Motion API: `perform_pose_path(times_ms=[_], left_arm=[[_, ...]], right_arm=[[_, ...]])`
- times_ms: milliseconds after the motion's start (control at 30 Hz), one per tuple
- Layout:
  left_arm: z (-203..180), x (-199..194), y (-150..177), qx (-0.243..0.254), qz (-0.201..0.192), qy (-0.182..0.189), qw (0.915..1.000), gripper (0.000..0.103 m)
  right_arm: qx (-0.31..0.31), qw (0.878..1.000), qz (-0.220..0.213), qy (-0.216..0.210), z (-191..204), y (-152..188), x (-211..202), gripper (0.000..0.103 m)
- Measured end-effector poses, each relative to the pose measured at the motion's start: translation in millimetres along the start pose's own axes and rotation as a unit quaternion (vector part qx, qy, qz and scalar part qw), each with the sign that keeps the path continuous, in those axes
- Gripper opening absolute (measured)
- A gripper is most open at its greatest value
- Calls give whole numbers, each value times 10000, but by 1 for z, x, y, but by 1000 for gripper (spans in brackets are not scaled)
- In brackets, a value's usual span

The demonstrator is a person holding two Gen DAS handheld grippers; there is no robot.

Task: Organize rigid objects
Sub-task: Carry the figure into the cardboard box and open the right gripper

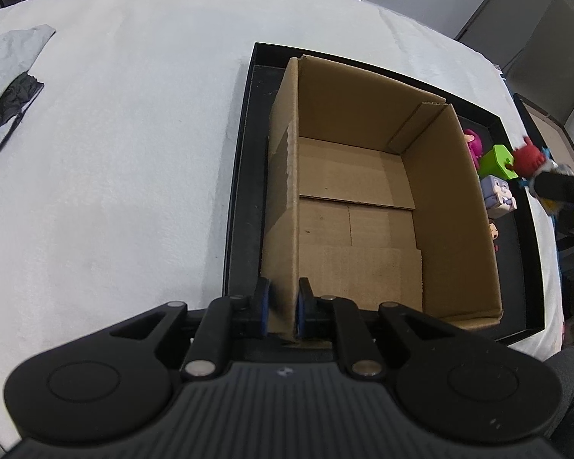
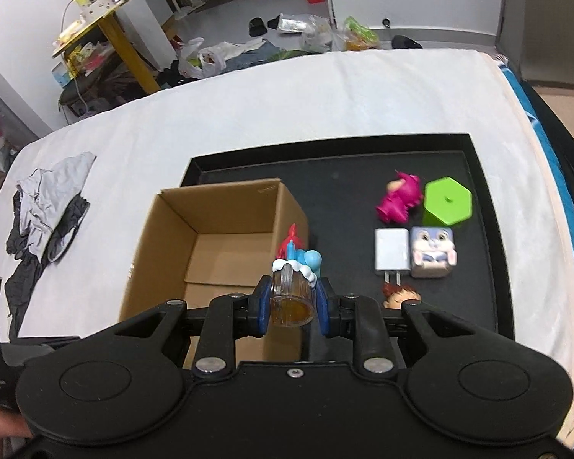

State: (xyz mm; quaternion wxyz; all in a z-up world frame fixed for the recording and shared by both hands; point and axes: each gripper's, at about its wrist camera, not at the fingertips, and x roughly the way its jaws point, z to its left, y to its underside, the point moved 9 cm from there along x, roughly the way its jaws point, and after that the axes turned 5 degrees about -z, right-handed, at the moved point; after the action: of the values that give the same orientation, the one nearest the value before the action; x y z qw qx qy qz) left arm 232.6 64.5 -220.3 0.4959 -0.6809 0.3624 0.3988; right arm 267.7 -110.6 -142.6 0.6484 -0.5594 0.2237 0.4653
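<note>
**Toy lifted beside an empty box**

A white-covered table [image 2: 325, 99] carries a black tray [image 2: 340, 153], and on the tray's left part stands an open cardboard box [image 2: 225, 244], empty inside. To its right on the tray lie the things not yet sorted: a green hexagonal block [image 2: 447, 201], a rabbit cube [image 2: 432, 254], a white charger [image 2: 391, 254], a pink figure [image 2: 400, 199] and a small doll head [image 2: 401, 298]. Crumpled cloth [image 2: 46, 206] lies well apart on the table's left.

The left gripper [image 1: 283, 306] is clenched on the box's near-left wall, a pad on either side of the cardboard, steadying it. The right gripper [image 2: 292, 300] is clenched on a toy [image 2: 292, 287], a clear amber mug with blue and red parts, held in the air close to the box's right wall, not over the opening yet.

Risks, as I judge them: the toy sticks out past the pads, so a swing leftward could catch the wall and tip the box. The mug looks smooth and round, so it may twist or slip in the grip. Released too early, it would land on the tray or bounce off the rim.
</note>
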Motion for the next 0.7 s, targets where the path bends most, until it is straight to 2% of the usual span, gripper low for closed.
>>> perform_pose_path(times_ms=[300,700], left_arm=[[2,0,0,-13,13,79,10000,12],[3,3,1,-9,46,137,9999,12]], right_arm=[[-135,9998,3,-145,32,-12,16,24],[-222,9990,263,-292,67,-11,57,24]])
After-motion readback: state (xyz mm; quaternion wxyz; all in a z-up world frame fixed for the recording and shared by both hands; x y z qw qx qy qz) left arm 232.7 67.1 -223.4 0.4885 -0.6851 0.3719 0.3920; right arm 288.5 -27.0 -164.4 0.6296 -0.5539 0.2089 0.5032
